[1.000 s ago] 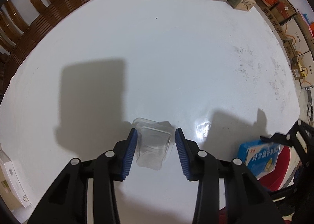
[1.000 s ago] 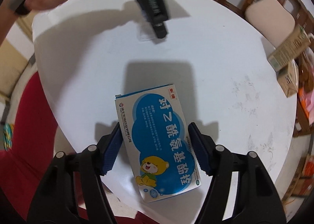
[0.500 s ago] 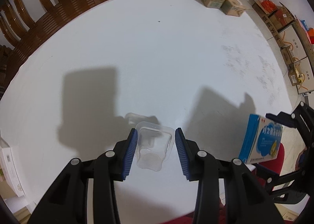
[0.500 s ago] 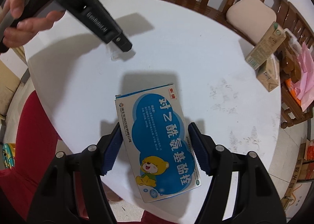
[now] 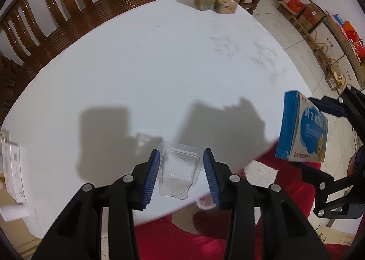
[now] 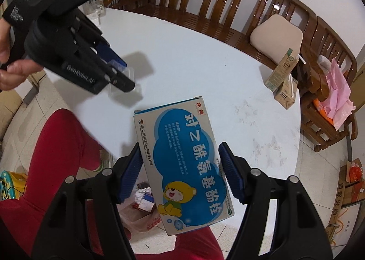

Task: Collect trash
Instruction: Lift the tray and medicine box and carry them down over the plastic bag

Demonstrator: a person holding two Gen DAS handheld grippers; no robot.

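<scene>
Left wrist view showed the left gripper [image 5: 180, 175] clamped on a clear plastic cup [image 5: 177, 173], held above the near edge of the white round table [image 5: 159, 66] — clear of the surface. Off to its right, the right gripper [image 6: 180, 173] gripped a blue medicine box [image 6: 182, 164] by its long sides — raised over the table rim.

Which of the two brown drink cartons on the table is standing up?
The taller brown carton stands upright near the table's far edge. The other carton, right beside it, lies on its side, with a white straw across it.
</scene>
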